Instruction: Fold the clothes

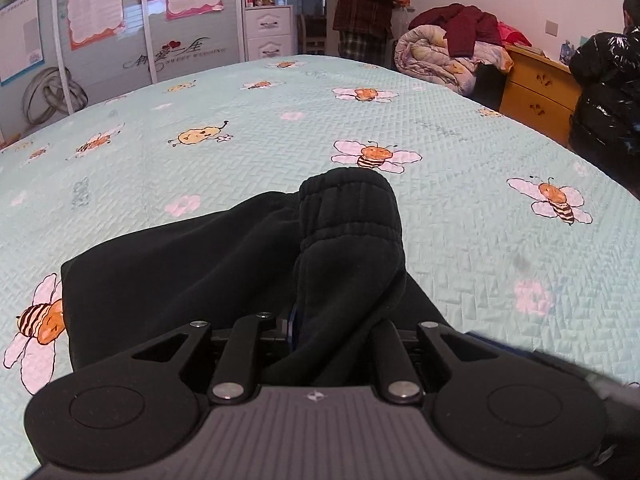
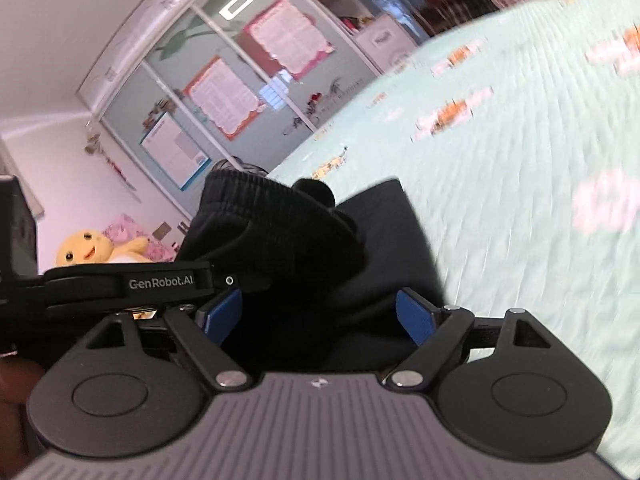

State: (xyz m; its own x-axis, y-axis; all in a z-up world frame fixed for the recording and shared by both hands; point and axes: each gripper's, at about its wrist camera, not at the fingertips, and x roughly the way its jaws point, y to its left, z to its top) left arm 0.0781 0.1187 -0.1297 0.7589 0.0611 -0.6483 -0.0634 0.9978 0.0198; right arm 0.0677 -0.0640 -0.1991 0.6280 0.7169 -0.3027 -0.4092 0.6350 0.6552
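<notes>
A black fleece garment [image 1: 224,264] with a ribbed elastic band [image 1: 352,208] lies on the bee-print bedspread [image 1: 480,248]. My left gripper [image 1: 320,332] is shut on a bunched fold of it, which stands up between the jaws. In the right wrist view the same black garment [image 2: 288,248] fills the space between the blue pads [image 2: 414,318]. My right gripper [image 2: 318,316] stands open around the cloth. The left gripper's arm [image 2: 160,282] shows at the left of that view.
A wardrobe with posters [image 1: 120,20] stands beyond the bed. A rolled quilt and red coat [image 1: 452,44] lie on a wooden dresser [image 1: 536,96] at the right. Two people stand at the far side and right edge. A yellow plush toy [image 2: 96,248] sits by the wall.
</notes>
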